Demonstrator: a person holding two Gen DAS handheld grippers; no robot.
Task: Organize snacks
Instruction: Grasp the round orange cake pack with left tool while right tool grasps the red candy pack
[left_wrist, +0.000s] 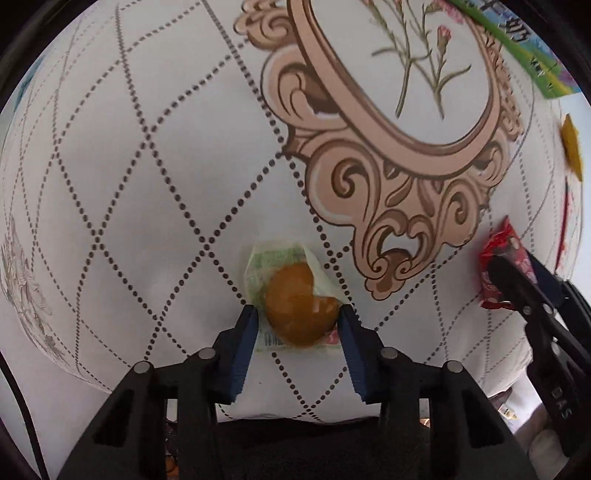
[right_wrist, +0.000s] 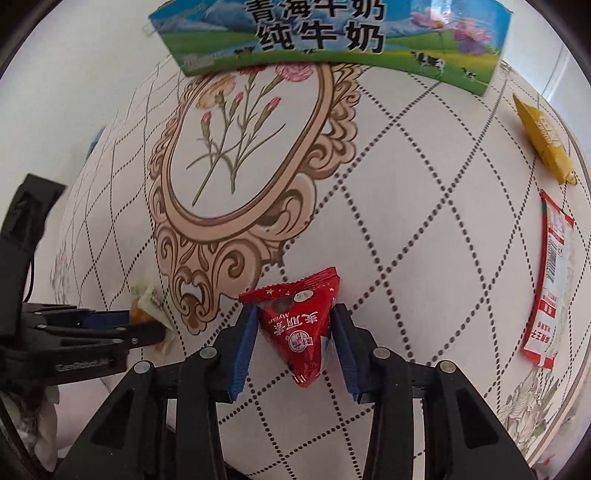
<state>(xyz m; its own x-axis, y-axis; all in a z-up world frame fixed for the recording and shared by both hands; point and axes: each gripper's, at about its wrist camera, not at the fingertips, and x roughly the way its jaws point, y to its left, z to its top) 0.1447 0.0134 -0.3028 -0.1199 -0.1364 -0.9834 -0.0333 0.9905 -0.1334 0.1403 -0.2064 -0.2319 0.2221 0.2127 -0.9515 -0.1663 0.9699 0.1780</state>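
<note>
A round orange-brown snack in a clear wrapper (left_wrist: 295, 295) lies on the white quilted-pattern tablecloth (left_wrist: 147, 184). My left gripper (left_wrist: 297, 317) points down over it, and its blue pads press the snack from both sides. In the right wrist view that gripper (right_wrist: 147, 325) comes in from the left with the wrapper (right_wrist: 147, 299) at its tip. A red triangular snack packet (right_wrist: 299, 325) with white lettering sits between the pads of my right gripper (right_wrist: 295, 314), which is shut on it. In the left wrist view this packet (left_wrist: 498, 251) is at the right edge, with the right gripper (left_wrist: 511, 280) on it.
A blue-green milk carton (right_wrist: 332, 40) stands at the far side of the table. A yellow packet (right_wrist: 543, 144) and a long red-and-white sachet (right_wrist: 550, 280) lie near the table's right rim (right_wrist: 580, 369). A printed ornate flower frame (right_wrist: 240, 158) covers the middle of the cloth.
</note>
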